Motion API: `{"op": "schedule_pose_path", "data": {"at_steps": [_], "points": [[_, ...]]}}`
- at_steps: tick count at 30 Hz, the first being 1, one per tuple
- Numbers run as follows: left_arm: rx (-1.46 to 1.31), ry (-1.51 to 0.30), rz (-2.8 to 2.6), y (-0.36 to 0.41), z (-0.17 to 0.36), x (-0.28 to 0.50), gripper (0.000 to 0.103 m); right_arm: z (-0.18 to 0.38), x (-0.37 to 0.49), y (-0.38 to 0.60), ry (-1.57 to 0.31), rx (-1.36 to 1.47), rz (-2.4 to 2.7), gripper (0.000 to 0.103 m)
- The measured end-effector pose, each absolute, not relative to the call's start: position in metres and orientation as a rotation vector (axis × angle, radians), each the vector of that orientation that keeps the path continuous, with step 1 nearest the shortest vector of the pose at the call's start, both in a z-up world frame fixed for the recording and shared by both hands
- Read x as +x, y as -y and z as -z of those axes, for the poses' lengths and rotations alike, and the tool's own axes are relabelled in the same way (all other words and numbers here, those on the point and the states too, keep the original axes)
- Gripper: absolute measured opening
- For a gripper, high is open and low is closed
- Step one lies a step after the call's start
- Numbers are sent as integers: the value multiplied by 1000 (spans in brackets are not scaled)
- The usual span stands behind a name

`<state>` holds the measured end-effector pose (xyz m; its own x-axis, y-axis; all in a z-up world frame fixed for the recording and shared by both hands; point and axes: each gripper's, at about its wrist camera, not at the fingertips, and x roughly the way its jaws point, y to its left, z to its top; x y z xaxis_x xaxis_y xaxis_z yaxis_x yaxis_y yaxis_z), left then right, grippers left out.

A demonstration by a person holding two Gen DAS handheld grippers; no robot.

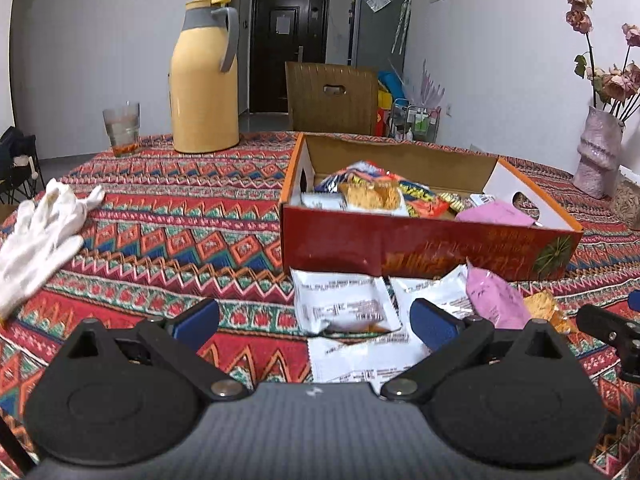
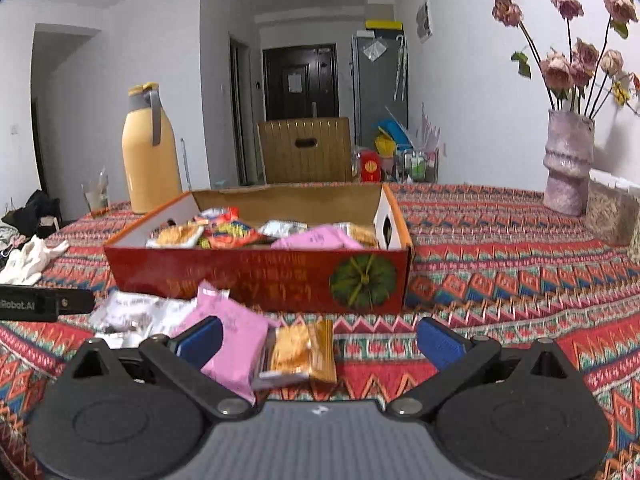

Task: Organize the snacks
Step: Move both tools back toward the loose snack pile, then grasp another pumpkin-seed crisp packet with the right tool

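Right gripper (image 2: 318, 344), fingers spread and empty, faces the orange snack packet (image 2: 298, 354) lying between them. Packet's long axis points toward the red box (image 2: 256, 276); left gripper (image 1: 314, 320), also spread, stands farther off.

White walls (image 1: 100, 40), dark door (image 1: 289, 40), wooden chair (image 1: 332, 96), grey fridge (image 1: 376, 24).

A home: fridge (image 1: 376, 24), front door (image 1: 289, 40) (dark), dining table (image 1: 180, 208).
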<state>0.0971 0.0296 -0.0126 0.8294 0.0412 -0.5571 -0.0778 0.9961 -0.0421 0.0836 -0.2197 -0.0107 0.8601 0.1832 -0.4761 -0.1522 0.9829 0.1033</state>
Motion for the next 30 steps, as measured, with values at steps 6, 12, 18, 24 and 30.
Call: {"op": "schedule_pose_path", "data": {"at_steps": [6,12,18,24,30], "points": [[-63,-580,-51,-29,21,96,103,18,83,219,-534,62,-154,103],[-99,-573,-34,-33,23,96,103,21,83,219,-541,61,-130,103],[-124,-572,-22,-37,22,95,103,18,85,216,-545,29,-143,100],[-136,-577,-20,-38,23,96,103,20,107,210,-591,-39,-140,87],[-148,-577,-23,-40,23,96,103,30,131,197,-661,-111,-173,79]]}}
